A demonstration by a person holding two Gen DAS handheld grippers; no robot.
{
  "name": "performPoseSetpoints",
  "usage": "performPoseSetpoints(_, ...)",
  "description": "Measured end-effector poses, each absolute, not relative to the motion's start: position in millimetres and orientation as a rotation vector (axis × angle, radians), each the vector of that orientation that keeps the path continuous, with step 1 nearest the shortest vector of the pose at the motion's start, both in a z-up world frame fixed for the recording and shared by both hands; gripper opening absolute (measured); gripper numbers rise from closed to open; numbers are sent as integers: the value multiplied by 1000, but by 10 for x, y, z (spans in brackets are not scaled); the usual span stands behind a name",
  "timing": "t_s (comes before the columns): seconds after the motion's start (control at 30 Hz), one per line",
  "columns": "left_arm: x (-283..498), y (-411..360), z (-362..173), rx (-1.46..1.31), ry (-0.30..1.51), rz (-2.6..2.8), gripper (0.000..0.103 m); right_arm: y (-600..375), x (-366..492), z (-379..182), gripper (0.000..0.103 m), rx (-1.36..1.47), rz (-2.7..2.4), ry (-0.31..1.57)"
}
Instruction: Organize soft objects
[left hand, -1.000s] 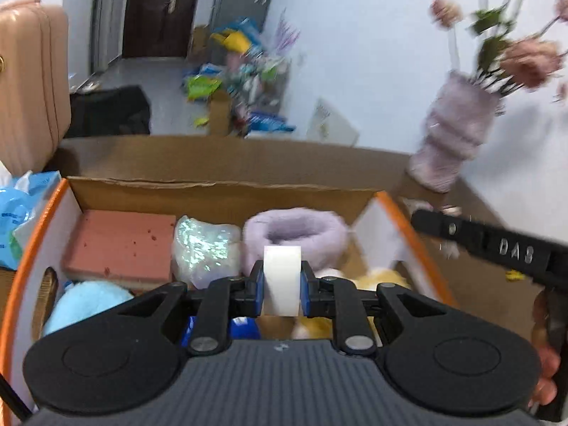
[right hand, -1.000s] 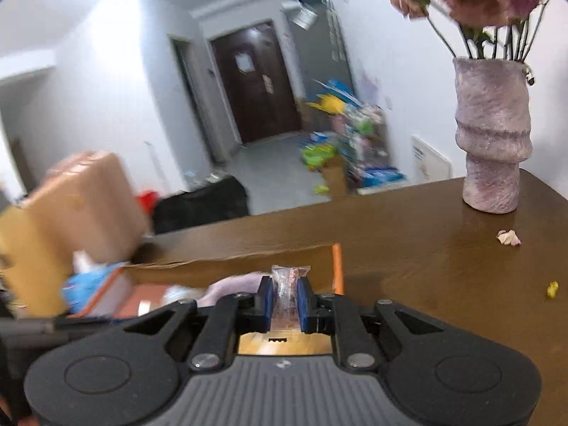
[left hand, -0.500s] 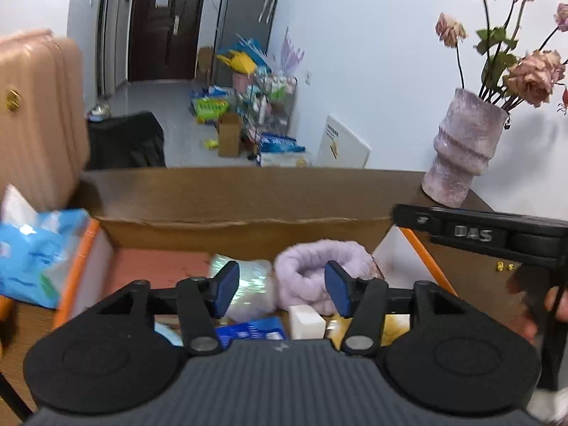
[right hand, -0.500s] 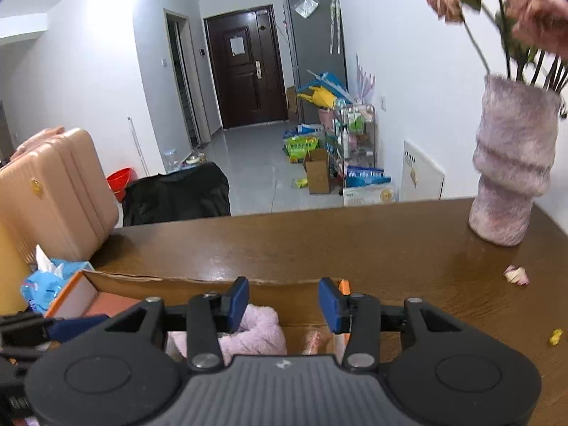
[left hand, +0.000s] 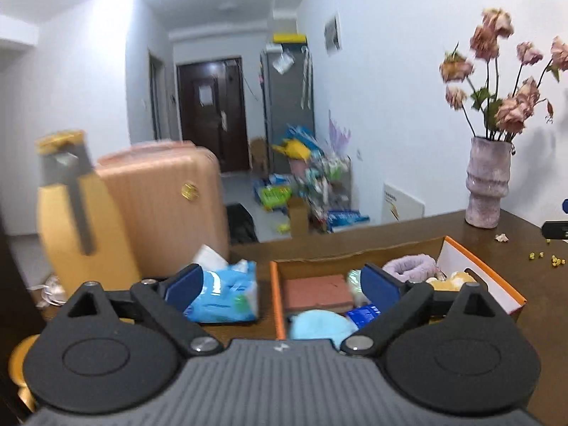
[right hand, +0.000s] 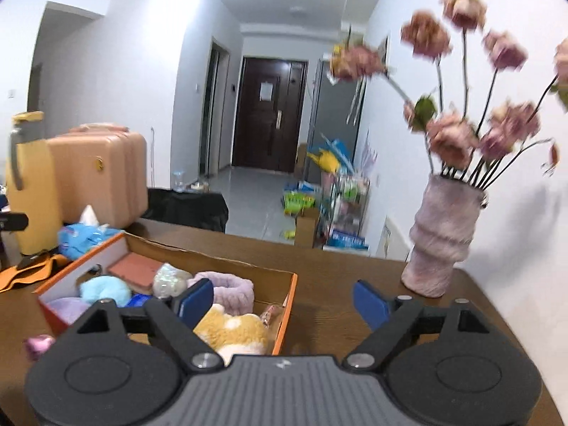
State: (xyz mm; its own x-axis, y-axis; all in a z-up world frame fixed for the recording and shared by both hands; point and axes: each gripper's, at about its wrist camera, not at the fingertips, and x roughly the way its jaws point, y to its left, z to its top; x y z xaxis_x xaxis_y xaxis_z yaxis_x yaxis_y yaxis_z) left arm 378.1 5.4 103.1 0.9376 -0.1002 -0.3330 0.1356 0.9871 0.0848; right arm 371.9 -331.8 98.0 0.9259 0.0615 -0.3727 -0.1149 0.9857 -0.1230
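Observation:
An orange-rimmed cardboard box (left hand: pixel 488 270) (right hand: pixel 285 316) on the brown table holds soft things: a red sponge (left hand: pixel 317 291), a light blue plush (left hand: pixel 319 325), a purple fluffy headband (right hand: pixel 230 287), a yellow plush (right hand: pixel 234 330), a shiny iridescent lump (right hand: pixel 170 278) and a small clear packet (right hand: pixel 269 314). My left gripper (left hand: pixel 280 285) hangs back from the box's left end, its jaws opening wide with nothing between them. My right gripper (right hand: pixel 284 301) hovers by the box's right wall, jaws also opening, nothing held.
A blue tissue pack (left hand: pixel 223 294) lies left of the box, a yellow flask (left hand: pixel 67 213) and a peach suitcase (left hand: pixel 167 195) behind it. A pink vase of flowers (right hand: pixel 443 245) stands at the table's right. A small pink item (right hand: pixel 39 342) lies near the box's front.
Both grippers went from shut to wide open. The left let go of a white block, the right of the clear packet, over the box. Both then drew back and rose.

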Motion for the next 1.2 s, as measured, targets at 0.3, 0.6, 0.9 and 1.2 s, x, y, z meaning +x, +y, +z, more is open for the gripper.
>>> performPoseSetpoints(0.3,2720,255,986,73,250,-108,102,-3135,2641,972,87,-62,100,246)
performPoseSetpoints(0.6,1663,479,375,-59,313,-124,103,-2826,1362,132,90,3,153,290)
performPoseSetpoints(0.9,1628,467,231,-60,354,-144,102,-2696,1207,-45,89,35,184,348)
performPoseSetpoints(1.2,2374,359,73,-86,419,-162,84,-2494,1854,-139,71,43,265,459)
